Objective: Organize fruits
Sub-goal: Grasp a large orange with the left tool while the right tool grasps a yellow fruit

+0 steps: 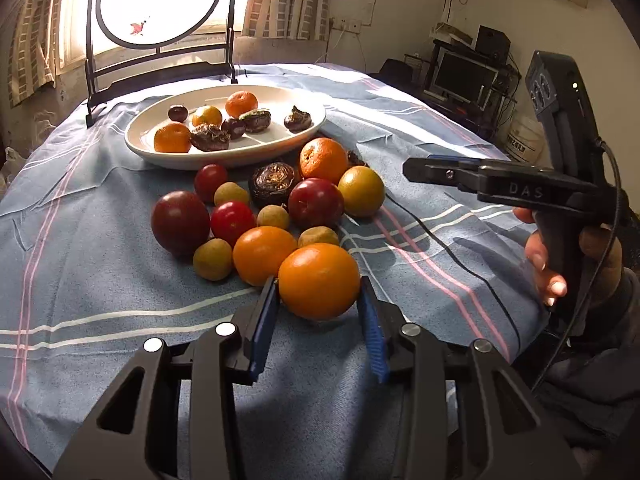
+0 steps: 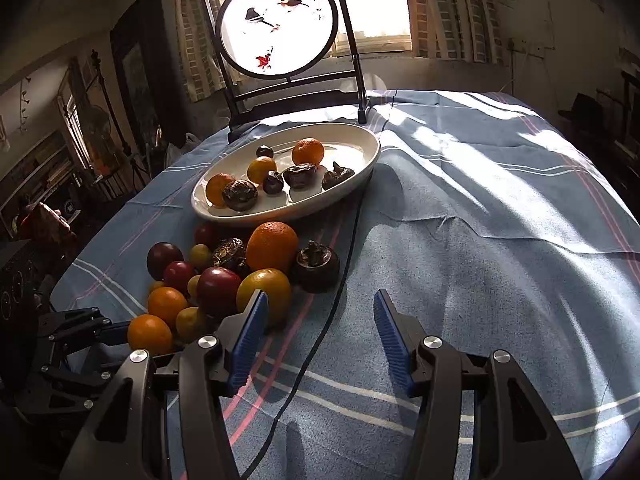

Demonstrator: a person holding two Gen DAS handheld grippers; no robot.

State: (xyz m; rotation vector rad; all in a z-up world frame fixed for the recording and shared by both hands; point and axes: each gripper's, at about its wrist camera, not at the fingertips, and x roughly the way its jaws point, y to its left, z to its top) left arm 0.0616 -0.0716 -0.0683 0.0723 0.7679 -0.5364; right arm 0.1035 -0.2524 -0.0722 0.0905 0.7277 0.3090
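Note:
A pile of loose fruit lies on the blue striped tablecloth: oranges, red plums, small yellow-brown fruits and dark wrinkled ones. The nearest orange (image 1: 319,280) sits between the blue pads of my left gripper (image 1: 320,296), whose jaws stand open around it, close to its sides. That orange also shows in the right wrist view (image 2: 149,334). A white divided oval plate (image 1: 280,148) behind the pile holds several oranges and dark fruits. My right gripper (image 2: 320,312) is open and empty above the cloth, right of the pile, beside a yellow-orange fruit (image 2: 270,288).
A round painted screen on a dark stand (image 1: 160,52) stands behind the plate (image 2: 360,168). A black cable (image 2: 340,280) runs across the cloth right of the pile. The right gripper and hand (image 1: 540,192) hover at the right. Room furniture surrounds the table.

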